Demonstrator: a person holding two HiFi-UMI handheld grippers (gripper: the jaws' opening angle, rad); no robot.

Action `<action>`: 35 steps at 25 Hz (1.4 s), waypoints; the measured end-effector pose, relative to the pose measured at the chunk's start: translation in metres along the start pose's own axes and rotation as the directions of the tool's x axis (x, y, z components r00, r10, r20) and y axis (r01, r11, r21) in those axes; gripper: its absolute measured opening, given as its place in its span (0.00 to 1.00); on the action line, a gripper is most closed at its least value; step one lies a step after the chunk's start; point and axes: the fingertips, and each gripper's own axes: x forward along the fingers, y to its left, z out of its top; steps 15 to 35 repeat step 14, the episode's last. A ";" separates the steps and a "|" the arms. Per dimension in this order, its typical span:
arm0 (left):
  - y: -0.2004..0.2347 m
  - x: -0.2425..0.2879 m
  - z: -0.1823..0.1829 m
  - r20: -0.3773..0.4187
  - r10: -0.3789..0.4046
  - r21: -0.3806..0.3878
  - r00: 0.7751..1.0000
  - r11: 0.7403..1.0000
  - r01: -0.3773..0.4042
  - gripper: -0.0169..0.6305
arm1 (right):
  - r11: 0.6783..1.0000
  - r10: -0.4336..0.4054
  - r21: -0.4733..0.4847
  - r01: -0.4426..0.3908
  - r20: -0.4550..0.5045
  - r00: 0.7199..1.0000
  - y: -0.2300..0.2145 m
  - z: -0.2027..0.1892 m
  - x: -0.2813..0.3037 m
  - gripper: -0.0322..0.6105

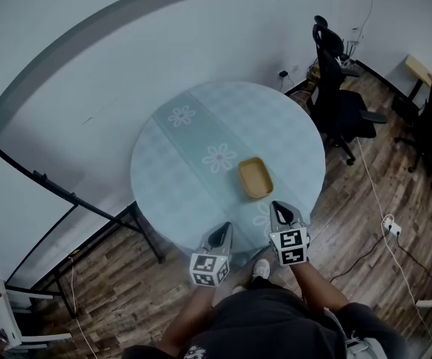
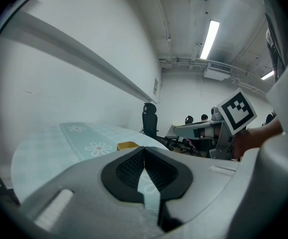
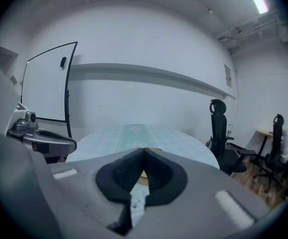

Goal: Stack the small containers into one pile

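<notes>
A small yellow container (image 1: 255, 177) rests on the round table (image 1: 193, 163), right of its flowered centre strip; whether others are nested in it I cannot tell. My right gripper (image 1: 284, 212) hovers at the table's near edge just short of the container, jaws shut with nothing between them. My left gripper (image 1: 220, 235) is beside it to the left, also at the near edge, shut and empty. In the left gripper view the container (image 2: 128, 145) peeks over the closed jaws, with the right gripper (image 2: 218, 129) at the right. In the right gripper view the container (image 3: 143, 176) shows just behind the jaw tips.
Black office chairs (image 1: 339, 96) stand on the wooden floor right of the table, with cables (image 1: 386, 226) trailing there. A whiteboard frame (image 1: 51, 193) leans at the left. A white wall rises behind the table.
</notes>
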 end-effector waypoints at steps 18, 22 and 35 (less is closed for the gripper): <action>-0.015 -0.047 -0.003 0.031 -0.020 0.020 0.999 1.000 0.019 0.04 | 1.000 -0.019 0.016 0.018 0.043 0.999 0.033 -0.007 -0.044 0.05; -0.015 -0.047 -0.003 0.031 -0.020 0.020 0.999 1.000 0.019 0.04 | 1.000 -0.019 0.016 0.018 0.043 0.999 0.033 -0.007 -0.044 0.05; -0.015 -0.047 -0.003 0.031 -0.020 0.020 0.999 1.000 0.019 0.04 | 1.000 -0.019 0.016 0.018 0.043 0.999 0.033 -0.007 -0.044 0.05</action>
